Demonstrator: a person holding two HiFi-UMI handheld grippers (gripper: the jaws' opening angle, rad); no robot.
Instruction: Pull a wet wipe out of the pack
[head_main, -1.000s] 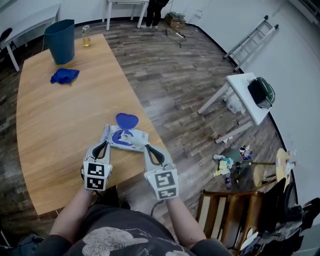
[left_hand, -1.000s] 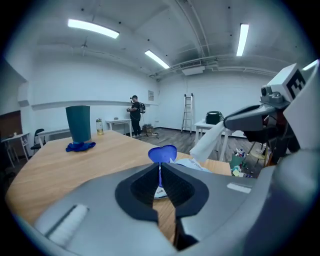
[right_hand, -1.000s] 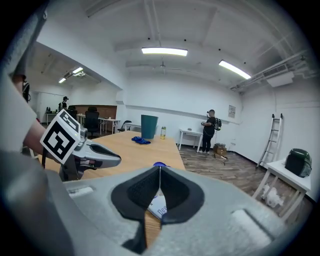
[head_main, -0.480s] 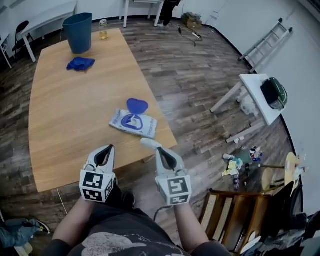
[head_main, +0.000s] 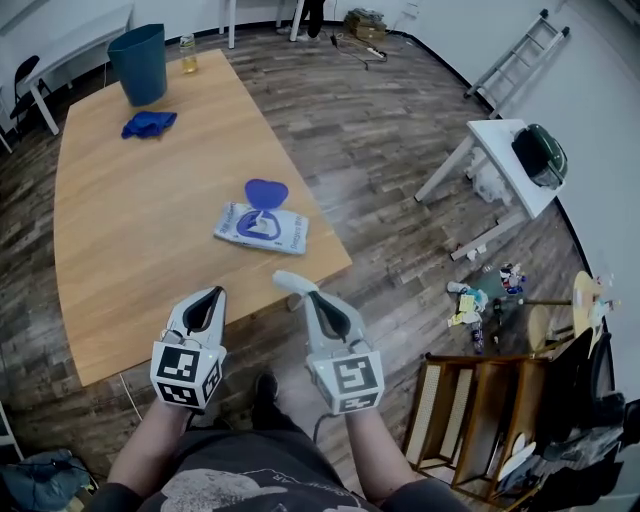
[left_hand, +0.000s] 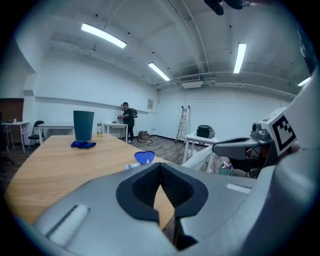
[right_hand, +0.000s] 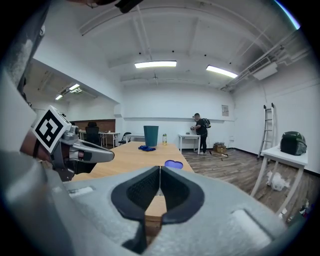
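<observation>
The wet wipe pack (head_main: 262, 228) lies flat near the table's right edge with its blue lid (head_main: 265, 192) flipped open; the lid (right_hand: 173, 164) also shows in the right gripper view. Both grippers hang off the table's near edge, well short of the pack. My right gripper (head_main: 308, 292) is shut on a white wet wipe (head_main: 286, 281) that sticks out from its tip. In the left gripper view the wipe (left_hand: 200, 156) trails down from that tip. My left gripper (head_main: 207, 295) is shut and holds nothing.
A wooden table (head_main: 120, 230) carries a blue bin (head_main: 139, 62), a blue cloth (head_main: 148, 123) and a bottle (head_main: 188, 52) at its far end. On the floor to the right are a small white table (head_main: 490, 165), a ladder (head_main: 515, 50) and a wooden chair (head_main: 470, 420). A person (left_hand: 127, 120) stands far off.
Both grippers drew back from the pack, past the table's near edge. The left one let go of the pack and shut; the right one brought a white wipe away with it.
</observation>
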